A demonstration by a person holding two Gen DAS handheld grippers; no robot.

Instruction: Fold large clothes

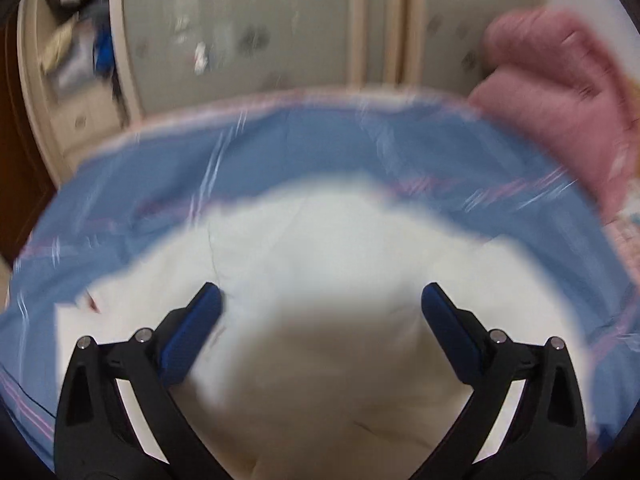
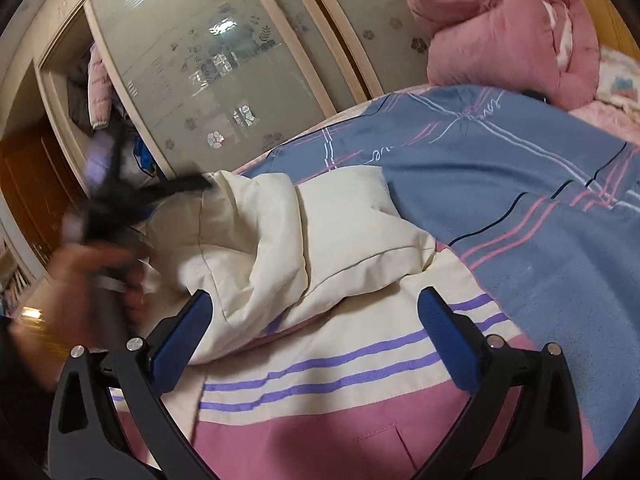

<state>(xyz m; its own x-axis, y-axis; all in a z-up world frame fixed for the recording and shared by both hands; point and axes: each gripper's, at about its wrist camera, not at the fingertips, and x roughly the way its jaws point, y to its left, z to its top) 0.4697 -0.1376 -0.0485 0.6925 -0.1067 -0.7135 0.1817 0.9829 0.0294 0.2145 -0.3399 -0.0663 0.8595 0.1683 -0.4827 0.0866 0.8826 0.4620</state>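
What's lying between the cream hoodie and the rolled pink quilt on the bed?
Only the blue striped bedsheet; the right wrist view shows it bare between the hoodie and the quilt.

One hoodie [image 2: 320, 264], one blue sheet [image 2: 520, 184], one pink quilt [image 2: 500, 28], two claws.

Hoodie [image 2: 320, 240]: cream upper part, purple stripes, pink lower panel at 6 o'clock. Bed sheet [image 2: 500, 168]: blue, crossed by pink, white and dark lines. Quilt [image 2: 500, 28] at 1 o'clock: pink. Gripper fingers [image 2: 448, 336]: black, blue pads.
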